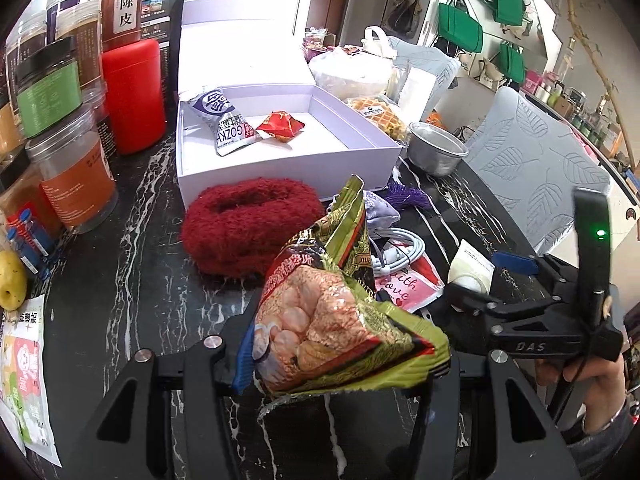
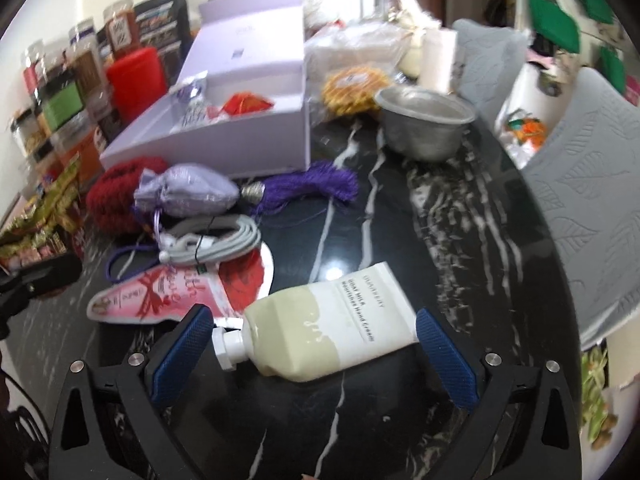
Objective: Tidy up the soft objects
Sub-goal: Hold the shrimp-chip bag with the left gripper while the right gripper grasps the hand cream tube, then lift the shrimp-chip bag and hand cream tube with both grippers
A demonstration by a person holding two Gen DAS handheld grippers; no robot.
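The left gripper [image 1: 340,344] has its jaws clamped on a crumpled green snack bag [image 1: 336,304], held up off the black marble surface [image 1: 132,300]. Just beyond the bag lies a fuzzy red ring-shaped thing [image 1: 248,228], resting against the front wall of the open white box [image 1: 288,172]. Inside the box sit 2 items: a blue-and-white packet [image 1: 224,120] and a small red pouch [image 1: 282,125], close together near the left end.

The right gripper [image 2: 314,344] hangs low over the surface with its jaws spread wide apart, the blue pads [image 2: 444,352] standing on either side of a hand cream tube [image 2: 320,328] that lies flat, cap toward the left pad. The pads are not pressing on it. Behind the tube are a pink-and-red card [image 2: 160,296], a coiled white cable [image 2: 216,240], a lilac sachet [image 2: 188,194] and a purple tassel [image 2: 308,186]. A metal bowl [image 2: 428,124] stands farther back, right of the box.
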